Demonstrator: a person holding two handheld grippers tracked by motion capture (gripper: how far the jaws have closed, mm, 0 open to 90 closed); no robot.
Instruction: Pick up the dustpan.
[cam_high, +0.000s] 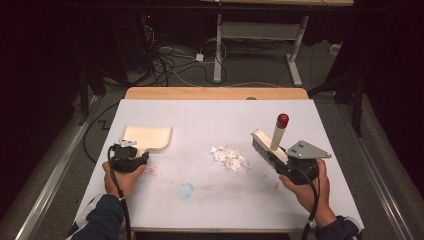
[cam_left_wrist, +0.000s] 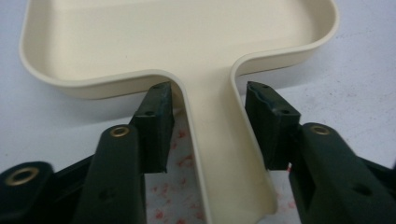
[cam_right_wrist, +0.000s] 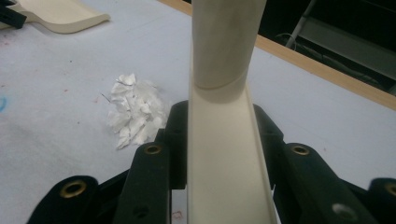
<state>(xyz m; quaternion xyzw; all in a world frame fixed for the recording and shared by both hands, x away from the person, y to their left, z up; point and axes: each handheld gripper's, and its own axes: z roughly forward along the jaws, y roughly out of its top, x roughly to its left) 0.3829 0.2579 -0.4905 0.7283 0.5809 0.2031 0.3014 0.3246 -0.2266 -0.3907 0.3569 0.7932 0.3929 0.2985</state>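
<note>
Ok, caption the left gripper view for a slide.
Left gripper fingers straddle the cream dustpan handle, a gap on each side, on the white table.

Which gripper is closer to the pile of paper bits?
Right. The right gripper, holding the brush, sits just beside the paper pile; the left gripper is farther off.
</note>
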